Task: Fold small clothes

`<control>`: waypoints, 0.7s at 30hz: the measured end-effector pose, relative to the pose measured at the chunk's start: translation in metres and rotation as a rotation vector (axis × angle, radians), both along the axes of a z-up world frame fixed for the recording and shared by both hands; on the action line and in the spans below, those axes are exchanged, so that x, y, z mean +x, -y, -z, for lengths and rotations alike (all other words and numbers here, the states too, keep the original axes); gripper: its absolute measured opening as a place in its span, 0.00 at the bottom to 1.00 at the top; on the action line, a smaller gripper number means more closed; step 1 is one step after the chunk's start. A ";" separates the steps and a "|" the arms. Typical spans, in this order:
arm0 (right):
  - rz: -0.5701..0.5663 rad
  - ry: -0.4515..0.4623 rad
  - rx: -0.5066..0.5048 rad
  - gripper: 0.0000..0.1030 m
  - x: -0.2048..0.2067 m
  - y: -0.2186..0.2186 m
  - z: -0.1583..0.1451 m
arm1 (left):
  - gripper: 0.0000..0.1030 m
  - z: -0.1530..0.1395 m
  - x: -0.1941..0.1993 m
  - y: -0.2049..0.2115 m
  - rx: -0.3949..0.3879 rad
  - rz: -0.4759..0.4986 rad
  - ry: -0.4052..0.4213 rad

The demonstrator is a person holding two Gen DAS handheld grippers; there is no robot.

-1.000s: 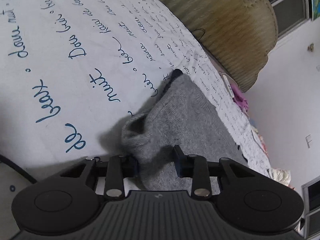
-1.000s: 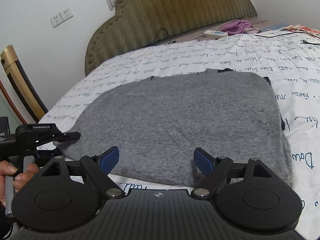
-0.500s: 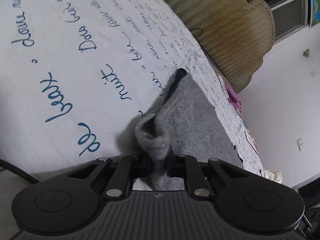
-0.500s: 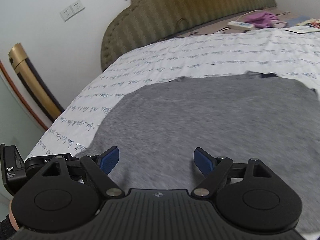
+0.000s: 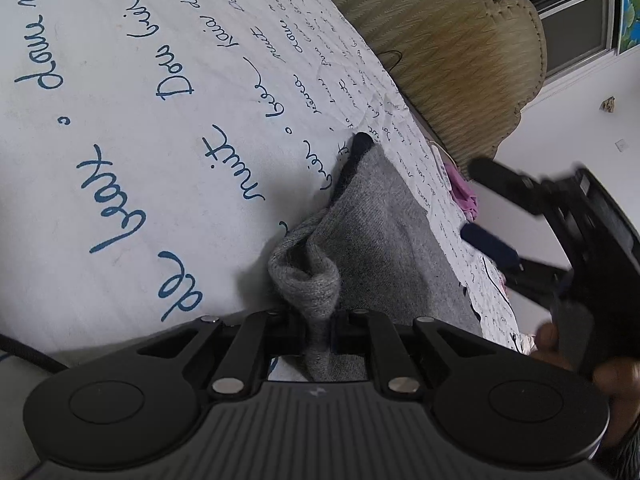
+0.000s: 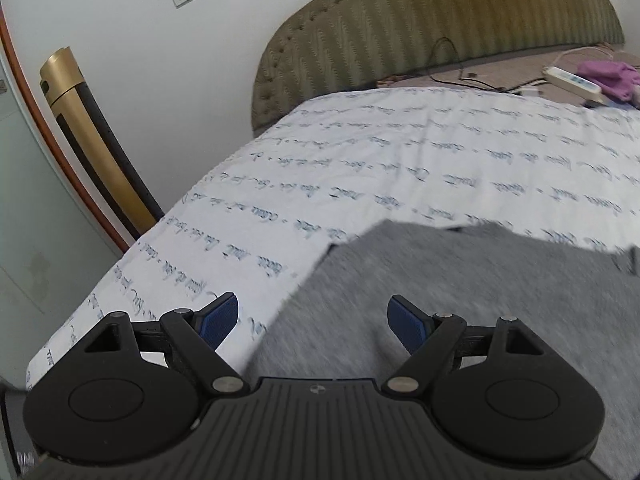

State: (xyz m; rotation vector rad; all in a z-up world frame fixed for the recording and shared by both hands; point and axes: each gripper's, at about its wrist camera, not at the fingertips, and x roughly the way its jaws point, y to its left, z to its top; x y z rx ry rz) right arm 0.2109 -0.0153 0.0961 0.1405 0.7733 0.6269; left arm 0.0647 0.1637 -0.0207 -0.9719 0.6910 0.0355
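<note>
A grey knit sweater [image 5: 384, 232] lies on a white bedsheet [image 5: 120, 128] printed with blue script. My left gripper [image 5: 318, 330] is shut on a bunched corner of the sweater [image 5: 308, 276] at its near edge. My right gripper [image 6: 314, 320] is open and empty, held just above the sweater [image 6: 460, 304] near its left edge. The right gripper also shows in the left wrist view [image 5: 496, 216], open, above the sweater's far side.
An olive padded headboard [image 6: 420, 36] stands at the bed's far end. A white power strip [image 6: 572, 80] and a purple cloth [image 6: 608, 74] lie by it. A gold and black stand [image 6: 92, 140] leans beside the bed at the left.
My left gripper closed on the sweater's corner and bunched it up. My right gripper swung left over the sweater, staying open, and came into the left wrist view.
</note>
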 end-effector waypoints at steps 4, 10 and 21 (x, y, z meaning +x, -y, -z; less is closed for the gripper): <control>-0.024 -0.037 -0.059 0.82 0.016 -0.018 0.008 | 0.09 0.001 0.001 -0.001 0.001 0.004 0.004; -0.017 -0.076 -0.136 0.82 0.031 -0.032 0.022 | 0.09 0.000 0.001 -0.001 0.006 0.007 0.003; -0.013 -0.152 -0.235 0.82 0.075 -0.043 0.015 | 0.05 -0.036 0.001 0.060 0.479 0.103 0.024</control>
